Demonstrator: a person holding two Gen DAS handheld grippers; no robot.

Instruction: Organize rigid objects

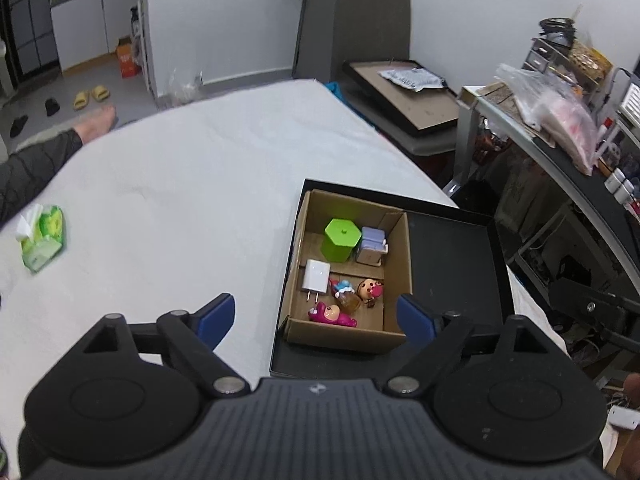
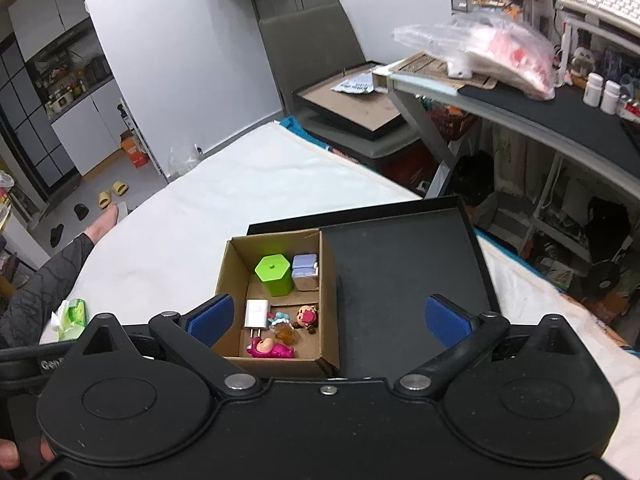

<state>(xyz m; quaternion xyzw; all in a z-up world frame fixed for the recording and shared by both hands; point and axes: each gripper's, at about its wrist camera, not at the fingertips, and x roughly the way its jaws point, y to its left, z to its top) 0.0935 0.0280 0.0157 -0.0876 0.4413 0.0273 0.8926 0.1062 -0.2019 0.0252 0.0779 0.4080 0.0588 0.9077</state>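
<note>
A cardboard box [image 1: 400, 272] sits in the left half of a black tray [image 1: 456, 248] on the white bed. In its far compartment stand a green hexagonal container [image 1: 339, 240] and a lilac-lidded small case [image 1: 372, 247]. In its near compartment lie a white charger plug [image 1: 316, 277], a pink bear figure [image 1: 331, 314], a blue-and-amber figure [image 1: 346, 294] and a brown-headed doll [image 1: 369, 289]. My left gripper [image 1: 316, 318] is open and empty, above the box's near edge. My right gripper [image 2: 328, 318] is open and empty above the same box [image 2: 329, 280], with the green container [image 2: 273, 274] ahead.
A green tissue pack [image 1: 42, 242] lies at the bed's left side beside a person's sleeved arm [image 1: 32, 164]. A cluttered desk [image 2: 560, 112] with plastic bags stands right of the bed. A framed board [image 1: 404, 96] leans beyond the bed's far corner.
</note>
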